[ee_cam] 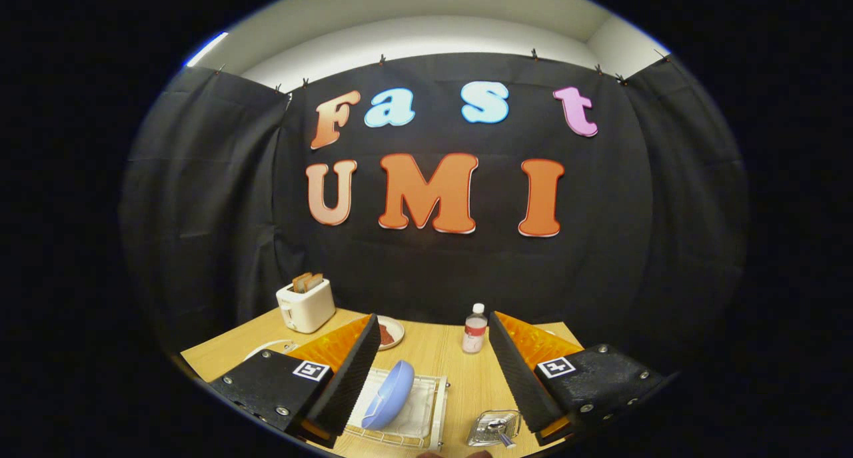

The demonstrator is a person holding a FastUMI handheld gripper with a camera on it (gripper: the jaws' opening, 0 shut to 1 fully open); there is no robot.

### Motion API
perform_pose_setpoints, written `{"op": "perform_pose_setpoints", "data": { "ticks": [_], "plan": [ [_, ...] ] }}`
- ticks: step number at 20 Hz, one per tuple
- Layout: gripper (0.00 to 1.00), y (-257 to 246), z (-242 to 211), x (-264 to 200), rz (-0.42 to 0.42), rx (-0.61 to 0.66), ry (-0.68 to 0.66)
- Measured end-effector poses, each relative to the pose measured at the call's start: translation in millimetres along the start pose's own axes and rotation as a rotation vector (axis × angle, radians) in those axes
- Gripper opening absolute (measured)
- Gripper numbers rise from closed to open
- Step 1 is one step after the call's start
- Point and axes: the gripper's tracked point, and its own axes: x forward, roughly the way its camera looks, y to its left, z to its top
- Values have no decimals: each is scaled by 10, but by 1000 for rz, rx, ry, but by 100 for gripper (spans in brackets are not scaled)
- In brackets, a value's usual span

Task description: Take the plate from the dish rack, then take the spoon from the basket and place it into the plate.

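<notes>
A light blue plate (388, 395) stands on its edge in a white dish rack (426, 418) on the wooden table, below and between the fingers, closer to the left one. A small metal basket (492, 426) sits to the right of the rack, beside the right finger, with a spoon (501, 434) lying in it. My gripper (430, 371) hovers above the table, open wide, with nothing between its fingers.
A white toaster (306, 305) with bread slices stands at the table's far left. A small plate with something brown (390, 333) lies beyond the left finger. A small bottle (474, 329) stands just left of the right finger. A white dish (270, 347) peeks out behind the left finger.
</notes>
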Motion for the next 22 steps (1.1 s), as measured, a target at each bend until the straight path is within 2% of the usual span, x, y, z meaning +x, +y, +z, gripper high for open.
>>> {"op": "perform_pose_setpoints", "data": {
  "ticks": [3, 8, 14, 17, 22],
  "plan": [
    [98, 215, -354, 161, 64, -2, 171],
    [98, 330, -797, 424, 90, 30, 372],
    [98, 399, -1216, 741, 100, 0, 523],
    [95, 507, -1407, 831, 134, 7, 603],
    [93, 546, -1666, 922, 122, 11, 700]
  ]
}}
